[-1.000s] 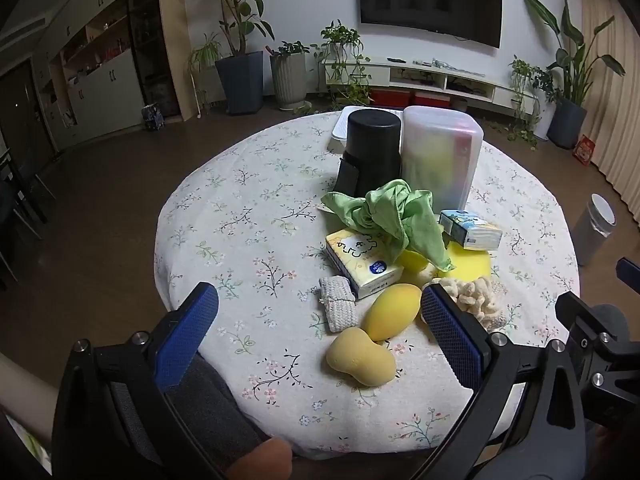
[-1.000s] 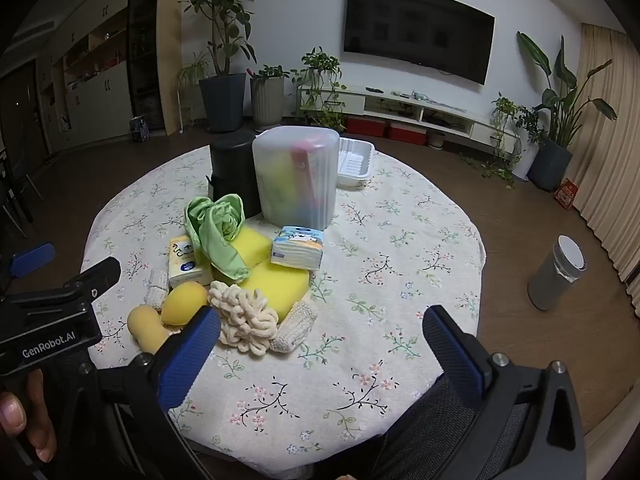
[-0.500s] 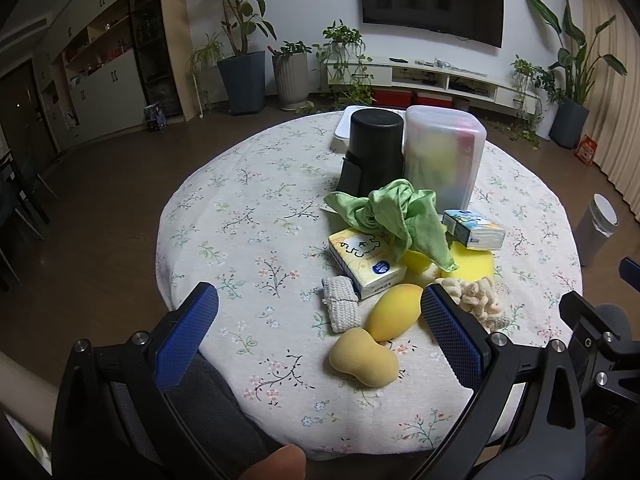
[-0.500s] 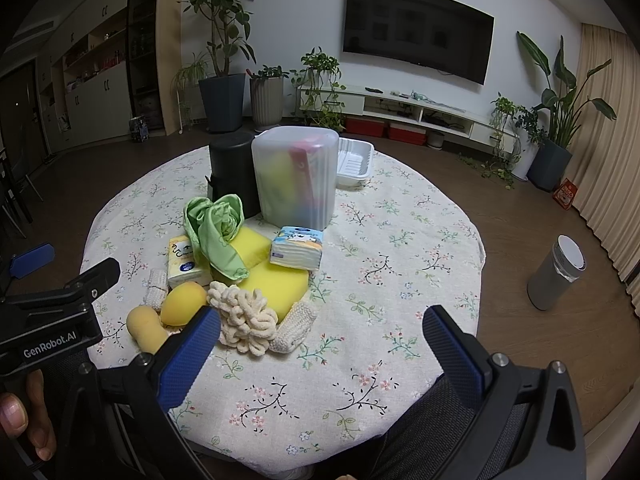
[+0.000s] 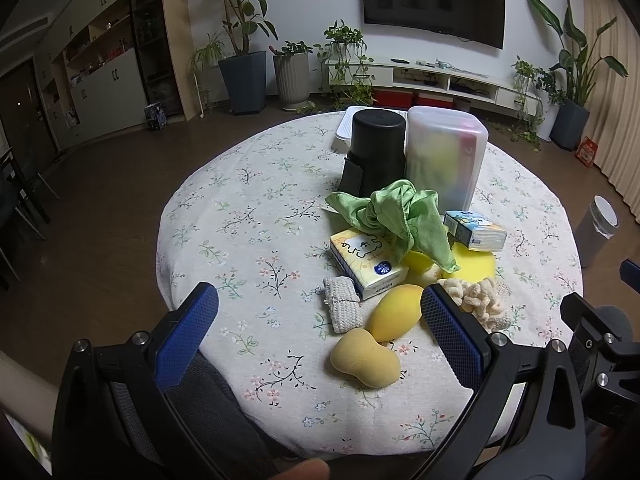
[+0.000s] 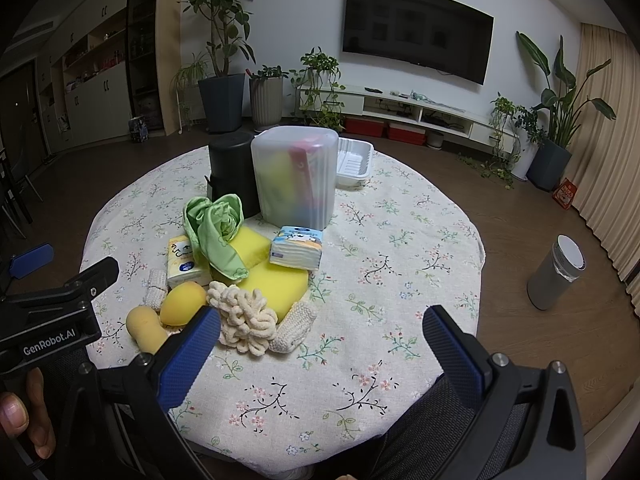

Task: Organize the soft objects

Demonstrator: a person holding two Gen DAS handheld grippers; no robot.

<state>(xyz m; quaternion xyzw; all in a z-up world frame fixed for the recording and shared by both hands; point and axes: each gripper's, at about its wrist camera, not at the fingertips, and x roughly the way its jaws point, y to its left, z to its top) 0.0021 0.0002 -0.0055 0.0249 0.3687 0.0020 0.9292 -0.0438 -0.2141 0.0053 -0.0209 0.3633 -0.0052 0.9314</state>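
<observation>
1. Hovering at the near edge of the round table, the left gripper and right gripper both hang spread wide, holding nothing.
2. Soft objects cluster just in front of the frosted container: green cloth, yellow sponges, cream yarn bundle, peanut-shaped sponge.
3. Risk, I'd say: grabbing the cloth may drag the tissue pack it drapes over.

The frosted container blurred its contents to yellow and red shapes. The green cloth covered part of the yellow sponge, and the black canister hid most of the white tray.
</observation>
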